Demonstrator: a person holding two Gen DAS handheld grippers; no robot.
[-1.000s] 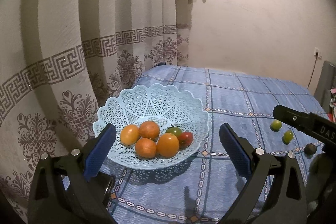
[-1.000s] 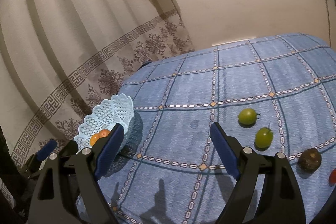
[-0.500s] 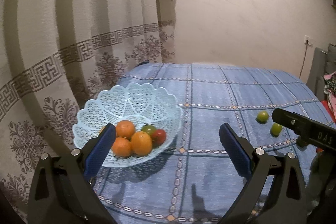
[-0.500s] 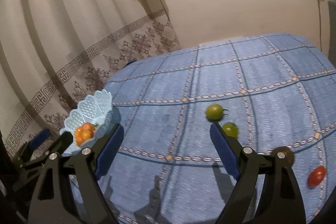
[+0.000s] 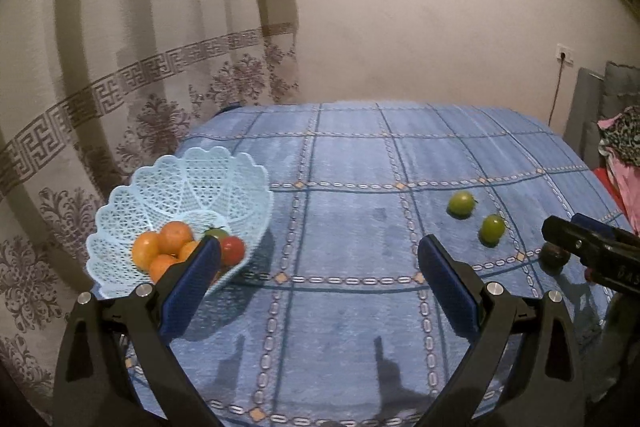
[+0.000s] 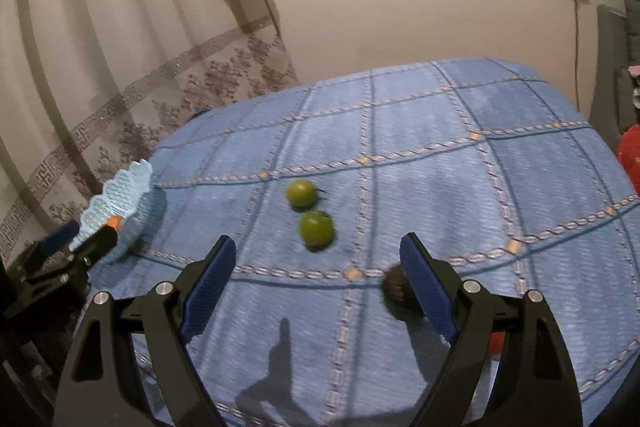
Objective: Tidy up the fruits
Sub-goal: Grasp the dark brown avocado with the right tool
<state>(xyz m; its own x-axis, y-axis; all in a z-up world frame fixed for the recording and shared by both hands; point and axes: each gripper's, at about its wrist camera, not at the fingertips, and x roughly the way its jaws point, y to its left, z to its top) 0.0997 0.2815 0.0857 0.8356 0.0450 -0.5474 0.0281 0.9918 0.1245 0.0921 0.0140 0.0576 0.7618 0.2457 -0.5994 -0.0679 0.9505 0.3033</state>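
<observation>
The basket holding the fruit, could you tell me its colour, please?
Light blue lattice basket, clearest in the left wrist view.

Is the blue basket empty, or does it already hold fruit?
It holds fruit. The blue basket has several oranges, a red tomato and a partly hidden green one inside.

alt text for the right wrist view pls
The open right gripper hovers over a blue checked tablecloth, aimed at two green tomatoes. A dark round fruit sits by its right finger; a light blue lattice basket stands far left.
</observation>
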